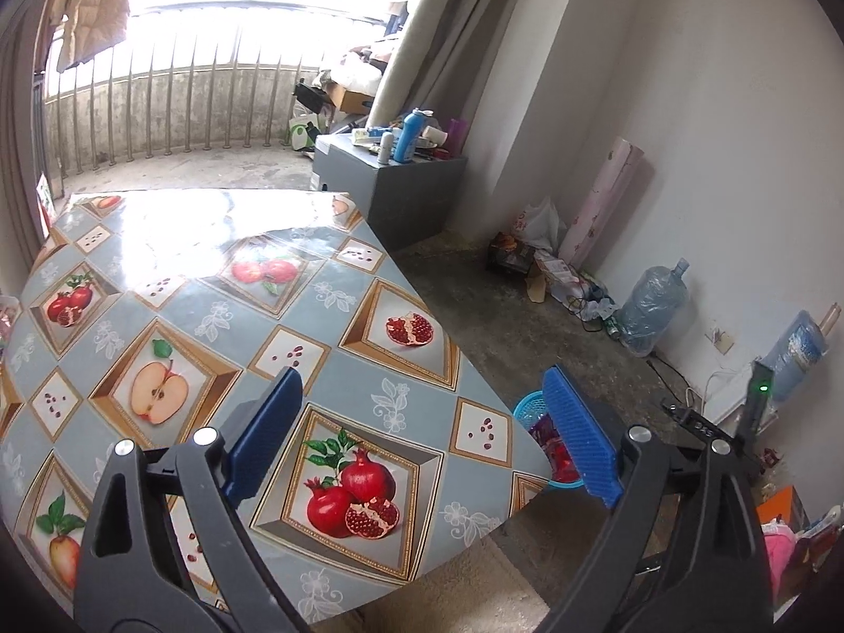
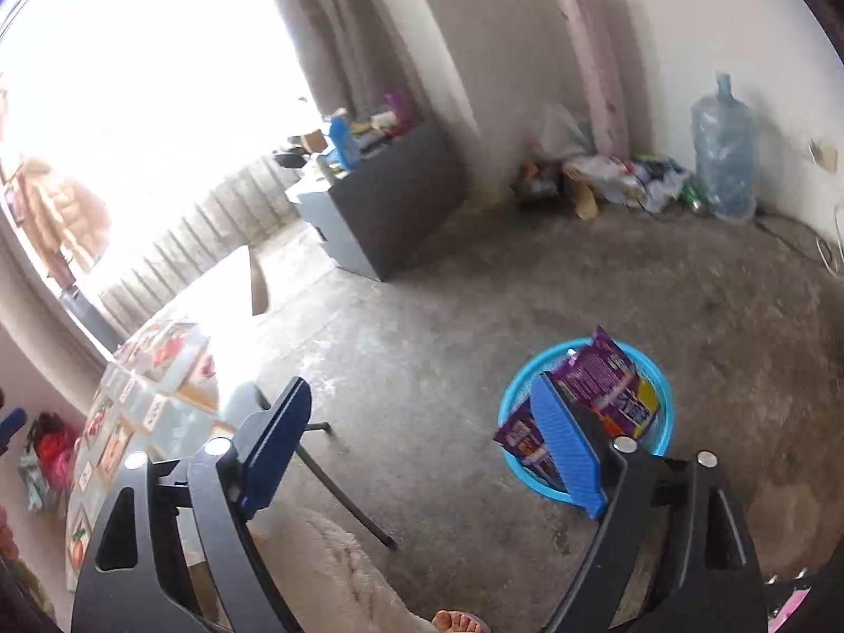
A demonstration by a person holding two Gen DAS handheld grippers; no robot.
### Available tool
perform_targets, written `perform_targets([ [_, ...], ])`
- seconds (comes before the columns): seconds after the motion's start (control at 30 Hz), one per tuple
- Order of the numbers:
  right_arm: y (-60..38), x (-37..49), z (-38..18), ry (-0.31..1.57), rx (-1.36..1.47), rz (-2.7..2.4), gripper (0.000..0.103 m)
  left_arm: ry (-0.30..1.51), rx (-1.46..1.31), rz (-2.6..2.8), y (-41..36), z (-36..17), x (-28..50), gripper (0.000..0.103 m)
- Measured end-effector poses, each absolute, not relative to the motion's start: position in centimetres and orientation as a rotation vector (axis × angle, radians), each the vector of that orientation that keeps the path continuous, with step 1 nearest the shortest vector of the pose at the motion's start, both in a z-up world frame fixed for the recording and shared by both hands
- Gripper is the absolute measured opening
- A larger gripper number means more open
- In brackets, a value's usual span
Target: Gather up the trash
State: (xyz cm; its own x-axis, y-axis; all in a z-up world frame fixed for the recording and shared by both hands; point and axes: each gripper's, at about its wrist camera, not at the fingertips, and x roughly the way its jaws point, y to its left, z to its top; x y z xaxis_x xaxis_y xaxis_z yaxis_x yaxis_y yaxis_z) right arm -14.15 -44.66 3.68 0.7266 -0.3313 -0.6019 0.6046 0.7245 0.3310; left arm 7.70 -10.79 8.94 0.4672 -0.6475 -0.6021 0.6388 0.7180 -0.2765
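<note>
No text reads clearly in either view. The purple wrapper [image 2: 606, 385] in the blue basket [image 2: 662, 385] carries print too blurred to make out. Red marks on the white bag [image 1: 533, 221] by the wall are likewise illegible.

Lower right of the right wrist view, a round blue basket [image 2: 662, 385] sits on the floor, holding crumpled purple snack wrappers [image 2: 606, 374] tilted inside.

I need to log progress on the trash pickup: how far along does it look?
Done: purple snack wrappers sit in the blue basket on the floor, and the visible part of the fruit-print table shows no trash. In hand: nothing; the left gripper and right gripper are both open and hold nothing. Left: litter still lies along the far wall beside the water jug.
</note>
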Motion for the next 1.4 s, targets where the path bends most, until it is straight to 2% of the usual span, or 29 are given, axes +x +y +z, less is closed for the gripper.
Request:
perform_targets([
  [0.1,-39.1,-13.2,7.6,0.51,0.425,-0.511,0.096,0.721,-0.008,-0.727,-9.7,8.9,6.1,0.092],
  [0.33,-30.2,-10.9,11.2,0.504,0.284,-0.372,0.097,0.688,0.069,-0.471,-7.4,7.8,3.1,0.094],
  [0.47,-27.1,-10.1,10.9,0.546,0.238,-0.351,0.097,0.691,0.108,-0.379,-6.3,6.8,2.1,0.094],
  [0.7,-24.7,-9.5,9.1,0.61,0.161,-0.403,0.097,0.804,0.098,-0.263,-4.9,3.6,1.9,0.094],
  [0.93,-24.6,-8.8,5.9,0.769,0.1,-0.454,0.097,0.916,0.088,-0.219,-4.7,1.1,1.7,0.094],
  [1.17,-26.5,-9.2,2.8,0.888,0.193,-0.502,0.097,0.956,0.144,-0.208,-5.9,0.4,1.5,0.094],
  [1.4,-28.1,-10.2,1.9,0.928,0.18,-0.593,0.097,0.978,0.182,-0.215,-6.8,-0.3,1.4,0.094],
])
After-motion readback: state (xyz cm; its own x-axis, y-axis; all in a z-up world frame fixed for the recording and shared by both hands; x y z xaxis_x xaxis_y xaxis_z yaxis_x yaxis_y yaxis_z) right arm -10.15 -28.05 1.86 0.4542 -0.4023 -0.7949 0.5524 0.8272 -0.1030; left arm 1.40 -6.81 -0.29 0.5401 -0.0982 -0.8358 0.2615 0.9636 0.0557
